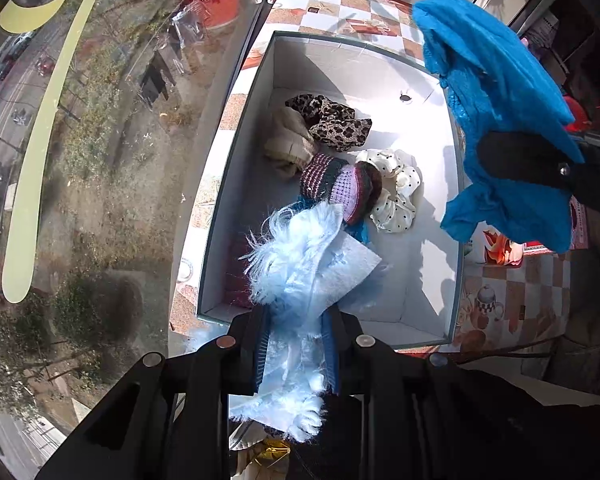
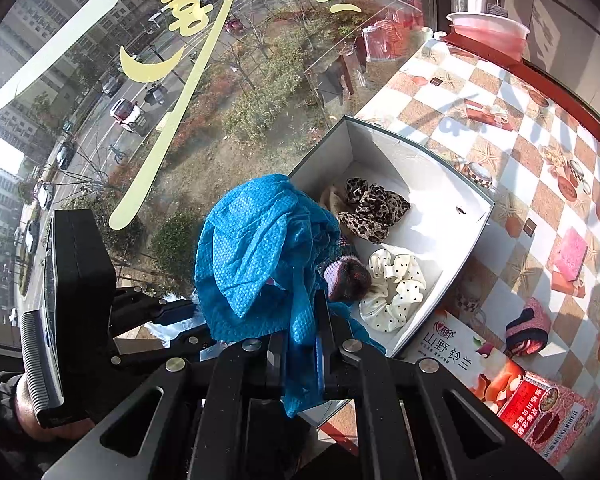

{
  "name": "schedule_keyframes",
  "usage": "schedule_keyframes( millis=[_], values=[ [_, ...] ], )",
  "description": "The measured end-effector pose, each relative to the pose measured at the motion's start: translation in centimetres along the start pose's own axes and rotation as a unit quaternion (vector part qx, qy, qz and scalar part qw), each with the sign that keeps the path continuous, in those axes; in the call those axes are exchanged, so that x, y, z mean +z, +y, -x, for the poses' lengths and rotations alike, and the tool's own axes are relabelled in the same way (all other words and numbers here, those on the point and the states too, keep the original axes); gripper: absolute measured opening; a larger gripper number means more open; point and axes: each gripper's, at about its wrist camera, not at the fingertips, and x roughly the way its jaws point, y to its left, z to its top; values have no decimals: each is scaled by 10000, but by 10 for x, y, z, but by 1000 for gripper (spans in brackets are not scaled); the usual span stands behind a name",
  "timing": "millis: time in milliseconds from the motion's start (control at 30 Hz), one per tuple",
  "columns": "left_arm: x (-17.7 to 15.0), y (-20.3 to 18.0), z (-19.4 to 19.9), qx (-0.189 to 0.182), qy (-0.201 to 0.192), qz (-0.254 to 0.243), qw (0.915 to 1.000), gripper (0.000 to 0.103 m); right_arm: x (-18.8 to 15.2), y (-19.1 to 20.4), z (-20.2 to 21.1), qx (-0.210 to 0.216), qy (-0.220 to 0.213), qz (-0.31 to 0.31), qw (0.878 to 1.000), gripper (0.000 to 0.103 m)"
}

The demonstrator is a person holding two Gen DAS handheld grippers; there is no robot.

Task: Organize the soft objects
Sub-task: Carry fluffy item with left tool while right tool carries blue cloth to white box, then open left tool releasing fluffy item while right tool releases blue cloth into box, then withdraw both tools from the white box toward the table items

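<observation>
Checkered tabletop (image 2: 500, 128), white box (image 1: 380, 72), fluffy pale-blue cloth (image 1: 300, 248), textured bright-blue cloth (image 2: 256, 240)

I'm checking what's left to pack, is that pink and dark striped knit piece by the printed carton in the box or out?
Out. The striped knit piece lies on the checkered tablecloth, outside the white box.

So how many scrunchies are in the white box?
2 clear ones: a leopard-print scrunchie near the far end of the white box, and a cream polka-dot scrunchie mid-box. Knitted pieces beside them may hide more.
</observation>
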Motion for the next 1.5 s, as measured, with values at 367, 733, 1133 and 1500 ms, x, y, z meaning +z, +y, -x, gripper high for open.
schedule_keyframes(
  millis=[367, 733, 1133, 1500],
  values=[
    [13, -2, 0, -89, -69, -14, 9999, 26, 3, -21, -2, 90, 187, -483, 9986, 11],
    [17, -13, -5, 9, 58, -391, 9992, 29, 16, -23, 6, 280, -168, -644, 9974, 11],
    [12, -17, -5, -63, 107, -513, 9986, 64, 17, -19, 20, 364, -537, -794, 9947, 80],
    [15, -46, 0, -318, 106, -811, 9961, 66, -30, -83, 70, 48, -985, -1850, 9778, 80]
  ],
)
